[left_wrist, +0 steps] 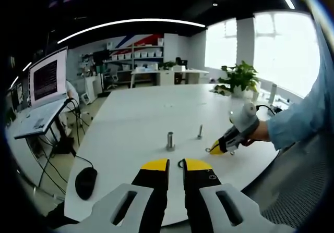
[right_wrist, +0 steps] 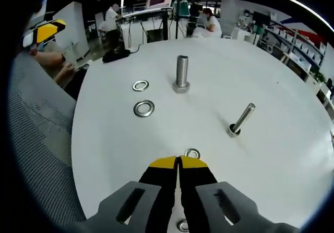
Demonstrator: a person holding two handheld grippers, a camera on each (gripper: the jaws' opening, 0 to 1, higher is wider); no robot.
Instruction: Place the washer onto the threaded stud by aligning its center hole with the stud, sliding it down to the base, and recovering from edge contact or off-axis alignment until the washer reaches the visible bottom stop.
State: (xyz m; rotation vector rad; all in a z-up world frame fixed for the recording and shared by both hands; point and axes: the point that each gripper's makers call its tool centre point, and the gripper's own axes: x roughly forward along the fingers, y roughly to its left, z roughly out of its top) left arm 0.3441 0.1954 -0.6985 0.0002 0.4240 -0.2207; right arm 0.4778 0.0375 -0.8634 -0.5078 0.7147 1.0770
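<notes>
Right gripper pointed low across the white table, its yellow-tipped jaws pressed together, a small washer lying flat just past the tips. Ahead stood the thick threaded stud upright, 2 larger washers to its left, a thinner bolt leaning rightward. Left gripper hovered with jaws slightly apart.

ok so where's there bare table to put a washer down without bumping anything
Bare table lies right of the slim stud in the right gripper view, and beyond the thick stud toward the far rim. It is crowded left of the thick stud, where two washers lie, and just ahead of the right tool, where a small washer sits.
</notes>
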